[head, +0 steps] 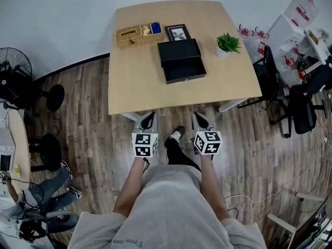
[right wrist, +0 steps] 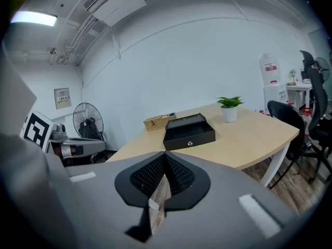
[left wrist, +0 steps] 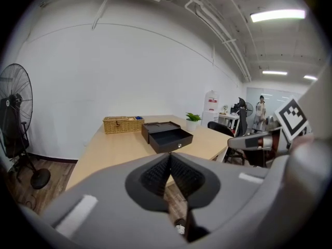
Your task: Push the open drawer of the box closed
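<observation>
A black box (head: 179, 51) sits on the light wooden table (head: 140, 87), its drawer (head: 184, 69) pulled out toward me. The same box (left wrist: 158, 128) and open drawer (left wrist: 171, 139) show in the left gripper view, and the drawer front (right wrist: 190, 136) with its small knob shows in the right gripper view. My left gripper (head: 148, 120) and right gripper (head: 199, 120) hang side by side in front of the table's near edge, well short of the drawer. Both are shut with nothing between the jaws.
A wicker basket (head: 139, 35), a framed photo (head: 178, 32) and a potted plant (head: 227, 44) stand behind and beside the box. Office chairs (head: 303, 105) crowd the right; a standing fan (head: 15, 77) and a seated person's legs (head: 49, 188) are at left.
</observation>
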Available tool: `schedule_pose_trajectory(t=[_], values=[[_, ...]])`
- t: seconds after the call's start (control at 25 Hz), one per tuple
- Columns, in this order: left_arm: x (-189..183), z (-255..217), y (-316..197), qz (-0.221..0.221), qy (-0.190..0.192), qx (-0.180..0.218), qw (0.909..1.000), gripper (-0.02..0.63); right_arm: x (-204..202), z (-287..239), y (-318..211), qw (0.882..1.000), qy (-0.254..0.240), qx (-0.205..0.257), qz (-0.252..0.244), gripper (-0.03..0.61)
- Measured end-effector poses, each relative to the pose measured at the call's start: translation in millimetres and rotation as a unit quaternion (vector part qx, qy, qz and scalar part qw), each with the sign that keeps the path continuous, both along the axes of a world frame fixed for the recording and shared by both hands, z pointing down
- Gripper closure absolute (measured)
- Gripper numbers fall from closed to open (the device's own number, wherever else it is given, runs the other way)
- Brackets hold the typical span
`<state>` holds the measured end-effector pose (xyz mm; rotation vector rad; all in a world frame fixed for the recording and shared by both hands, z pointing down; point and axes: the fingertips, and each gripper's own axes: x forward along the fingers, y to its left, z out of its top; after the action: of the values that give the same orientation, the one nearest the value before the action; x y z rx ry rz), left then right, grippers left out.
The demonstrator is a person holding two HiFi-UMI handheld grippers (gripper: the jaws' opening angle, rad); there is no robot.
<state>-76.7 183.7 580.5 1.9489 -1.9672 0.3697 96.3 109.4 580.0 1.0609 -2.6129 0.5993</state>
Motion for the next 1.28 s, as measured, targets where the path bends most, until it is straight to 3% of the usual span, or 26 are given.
schedule_pose_trajectory(t=[0.6, 1.0, 1.28], values=[[-58.9, -6.8, -129.6, 0.010, -0.007, -0.018, 0.9998, 0.561, -77.1, 9.7, -126.5, 0.998, 0.025, -0.038, -0.045, 0.578], [-89.5, 9.5, -210.9, 0.033, -0.012, -0.042, 0.9985, 0.561, -97.2, 25.5, -208.0, 0.998, 0.034, -0.045, -0.041, 0.578], [-102.7, 13.5, -260.9, 0.073, -0.023, -0.051, 0.9958, 0.561, -97.2, 37.2, -223.0, 0.997, 0.044, -0.054, -0.033, 0.578]])
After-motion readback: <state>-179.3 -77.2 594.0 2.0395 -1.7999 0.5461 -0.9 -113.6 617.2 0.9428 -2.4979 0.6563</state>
